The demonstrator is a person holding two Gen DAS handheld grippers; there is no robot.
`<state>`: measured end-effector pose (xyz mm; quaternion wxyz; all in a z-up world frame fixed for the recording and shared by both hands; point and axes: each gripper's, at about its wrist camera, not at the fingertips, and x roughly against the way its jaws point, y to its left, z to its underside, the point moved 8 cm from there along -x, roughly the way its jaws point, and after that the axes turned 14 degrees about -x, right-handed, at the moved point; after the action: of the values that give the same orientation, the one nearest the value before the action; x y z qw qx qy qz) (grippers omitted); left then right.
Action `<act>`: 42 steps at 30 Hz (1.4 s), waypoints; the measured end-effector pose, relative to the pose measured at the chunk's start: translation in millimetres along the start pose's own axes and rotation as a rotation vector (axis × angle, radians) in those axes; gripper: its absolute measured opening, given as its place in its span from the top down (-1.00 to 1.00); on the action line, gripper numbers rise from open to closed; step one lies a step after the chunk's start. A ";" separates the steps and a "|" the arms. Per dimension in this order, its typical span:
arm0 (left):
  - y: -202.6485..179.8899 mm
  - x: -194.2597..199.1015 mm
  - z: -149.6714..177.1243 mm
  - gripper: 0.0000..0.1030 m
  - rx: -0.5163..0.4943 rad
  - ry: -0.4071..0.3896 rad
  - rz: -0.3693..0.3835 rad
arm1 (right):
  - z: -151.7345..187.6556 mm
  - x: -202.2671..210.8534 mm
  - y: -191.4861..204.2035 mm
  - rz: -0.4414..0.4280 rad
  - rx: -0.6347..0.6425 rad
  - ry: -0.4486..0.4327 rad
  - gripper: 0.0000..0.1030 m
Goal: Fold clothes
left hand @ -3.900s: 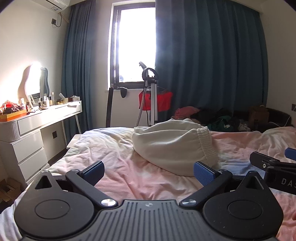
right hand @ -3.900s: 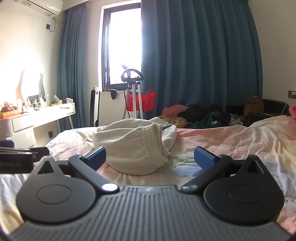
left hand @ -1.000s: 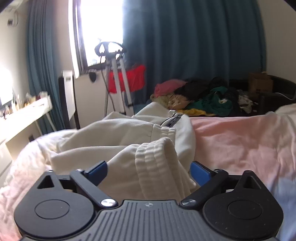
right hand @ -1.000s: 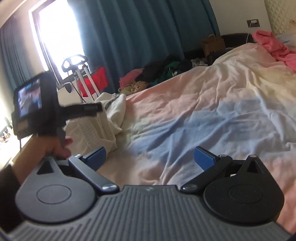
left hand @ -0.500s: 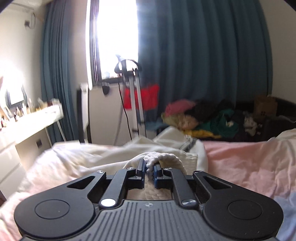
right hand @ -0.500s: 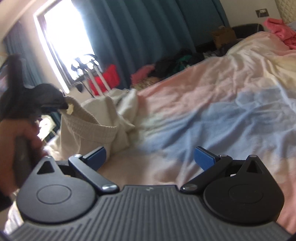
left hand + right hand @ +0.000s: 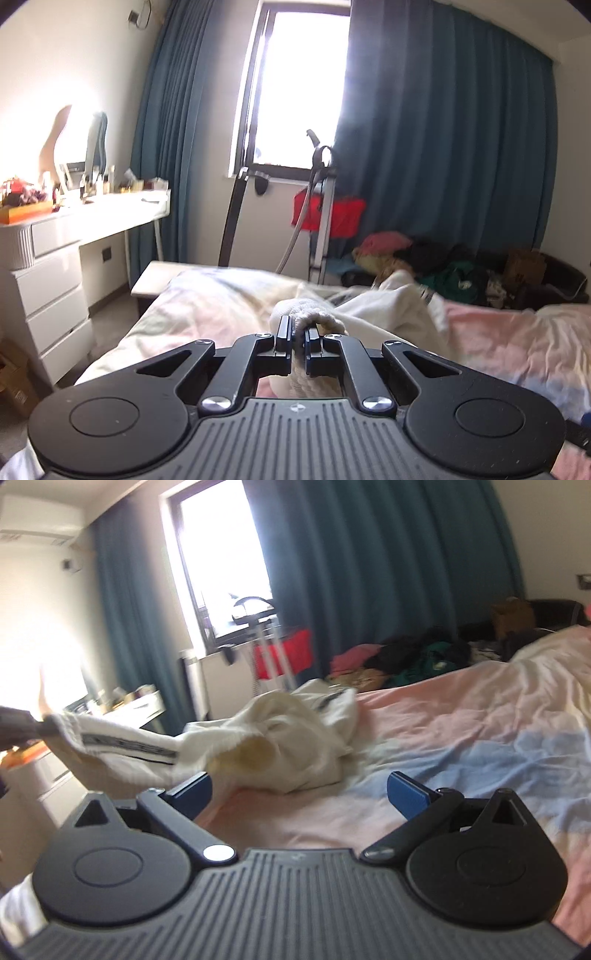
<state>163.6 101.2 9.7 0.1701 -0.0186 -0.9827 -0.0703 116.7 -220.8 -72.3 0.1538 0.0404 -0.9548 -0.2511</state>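
A cream garment with a ribbed hem and a dark stripe (image 7: pixel 280 734) lies bunched on the pink and blue bed sheet (image 7: pixel 461 731). My left gripper (image 7: pixel 297 338) is shut on the garment's ribbed hem (image 7: pixel 314 317) and holds it above the bed; the rest of the cloth (image 7: pixel 391 310) trails to the right. In the right wrist view one end of the garment (image 7: pixel 110 742) is stretched out to the far left, where the left gripper holds it. My right gripper (image 7: pixel 299 790) is open and empty, low over the sheet just in front of the garment.
A white dresser (image 7: pixel 55 258) with clutter stands at the left. A garment steamer with a red item (image 7: pixel 325 210) stands by the window and blue curtains. A pile of clothes (image 7: pixel 436 266) lies beyond the bed's far edge.
My left gripper closed on the ribbed hem and has pulled it up and to the left, stretching the garment out. My right gripper has swung toward the garment, still open.
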 end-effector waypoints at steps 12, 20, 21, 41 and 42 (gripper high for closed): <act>64.8 -17.8 65.9 0.83 0.116 0.086 -0.018 | 63.1 -59.7 46.0 0.010 0.231 0.114 -0.97; 79.0 -48.7 73.2 0.76 0.065 0.123 -0.066 | 102.3 -134.9 34.6 0.026 0.242 0.275 -0.49; 79.9 -53.7 72.0 0.75 0.041 0.122 -0.077 | 103.6 -142.8 34.5 0.023 0.227 0.281 -0.46; 105.6 -78.2 91.8 0.74 0.067 0.192 -0.106 | 89.1 -167.9 64.9 -0.057 0.177 0.239 0.71; 107.8 -75.9 92.2 0.74 0.072 0.193 -0.105 | 84.0 -160.5 68.5 -0.059 0.192 0.224 0.72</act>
<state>211.0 220.2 -87.6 0.2608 0.0458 -0.9632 -0.0454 242.7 -97.2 -151.9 0.2475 0.1108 -0.9496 -0.1571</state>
